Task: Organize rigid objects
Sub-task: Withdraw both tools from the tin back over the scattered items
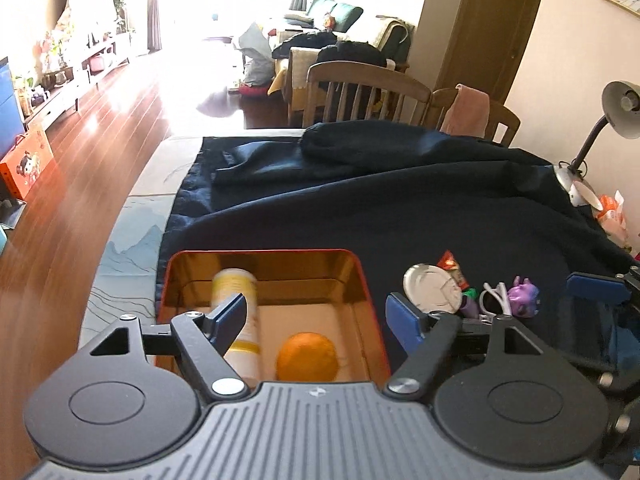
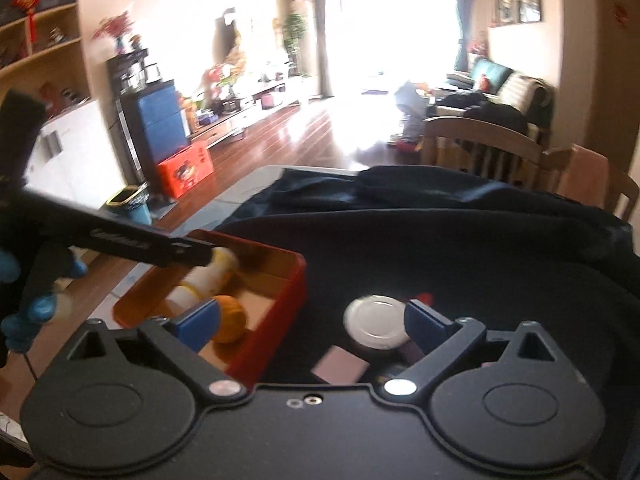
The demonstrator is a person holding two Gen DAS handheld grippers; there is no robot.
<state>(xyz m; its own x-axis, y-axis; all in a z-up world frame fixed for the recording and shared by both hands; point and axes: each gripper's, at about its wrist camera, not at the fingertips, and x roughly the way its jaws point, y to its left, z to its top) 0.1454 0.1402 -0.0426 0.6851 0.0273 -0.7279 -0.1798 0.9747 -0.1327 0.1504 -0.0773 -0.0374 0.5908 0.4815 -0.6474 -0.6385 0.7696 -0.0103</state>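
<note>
Tin [image 1: 362,276], red outside, holds a yellow-banded tube [image 1: 240,320] and an orange [image 1: 306,357]. Left gripper [image 1: 320,314] and right gripper [image 2: 312,322] both gape, holding nothing. Small items beside the round lid [image 1: 432,288] blur together.

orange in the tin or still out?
In. The orange lies on the floor of the open red tin, beside the white tube.
</note>
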